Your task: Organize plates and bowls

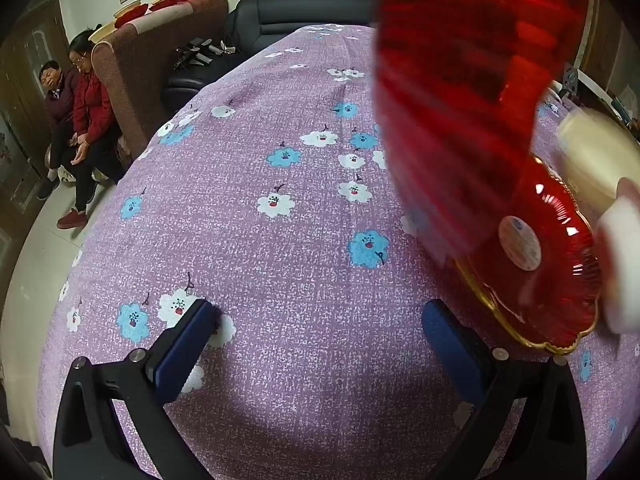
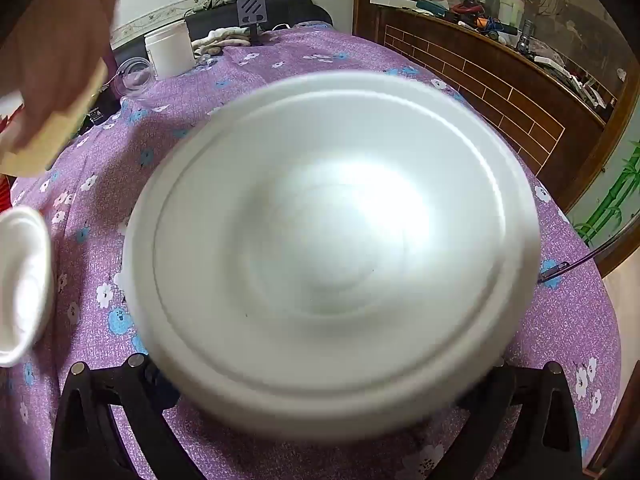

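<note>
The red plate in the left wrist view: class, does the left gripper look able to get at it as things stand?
Probably yes: the red plate lies just right of the open left gripper, with only bare tablecloth between, though another blurred red dish hovers above.

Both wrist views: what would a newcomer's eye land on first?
In the right wrist view, a big blurred white bowl fills the middle, hiding the right gripper's tips. In the left wrist view, a red gold-rimmed plate lies at the right on the purple flowered tablecloth, with a blurred red shape above it.

The left hand-held gripper (image 1: pixel 320 324) is held tilted downward above the worktop (image 1: pixel 280 240), jaws wide apart. The right hand-held gripper (image 2: pixel 320 376) is angled likewise, spread wide.
</note>
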`<state>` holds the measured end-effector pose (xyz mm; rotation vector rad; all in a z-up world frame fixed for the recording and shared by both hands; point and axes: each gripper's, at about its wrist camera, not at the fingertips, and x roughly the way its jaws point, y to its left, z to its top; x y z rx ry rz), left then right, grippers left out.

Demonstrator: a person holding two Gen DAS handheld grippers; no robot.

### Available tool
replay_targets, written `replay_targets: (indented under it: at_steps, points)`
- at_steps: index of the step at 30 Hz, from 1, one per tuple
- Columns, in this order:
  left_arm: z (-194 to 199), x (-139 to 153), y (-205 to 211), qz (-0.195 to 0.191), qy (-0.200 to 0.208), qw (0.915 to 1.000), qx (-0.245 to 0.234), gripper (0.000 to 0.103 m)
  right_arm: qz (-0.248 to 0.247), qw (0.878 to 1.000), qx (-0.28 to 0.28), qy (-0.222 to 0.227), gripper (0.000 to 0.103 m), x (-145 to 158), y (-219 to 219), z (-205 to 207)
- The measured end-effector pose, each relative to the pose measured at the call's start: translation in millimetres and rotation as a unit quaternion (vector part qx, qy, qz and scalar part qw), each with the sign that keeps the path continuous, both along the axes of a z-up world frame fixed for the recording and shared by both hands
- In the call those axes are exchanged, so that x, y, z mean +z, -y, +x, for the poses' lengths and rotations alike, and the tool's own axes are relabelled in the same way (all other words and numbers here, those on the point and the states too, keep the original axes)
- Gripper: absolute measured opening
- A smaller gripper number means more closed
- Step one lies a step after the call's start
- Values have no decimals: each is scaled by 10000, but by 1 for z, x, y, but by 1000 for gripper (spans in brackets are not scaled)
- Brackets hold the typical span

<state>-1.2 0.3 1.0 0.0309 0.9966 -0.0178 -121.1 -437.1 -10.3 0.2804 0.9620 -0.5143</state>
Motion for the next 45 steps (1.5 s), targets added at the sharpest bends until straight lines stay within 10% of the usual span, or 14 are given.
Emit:
replay_targets:
  at_steps: [45]
  points:
    - [0, 0, 0, 2, 2, 10000, 0, 103, 35, 10000, 13, -1, 102, 2, -2, 0]
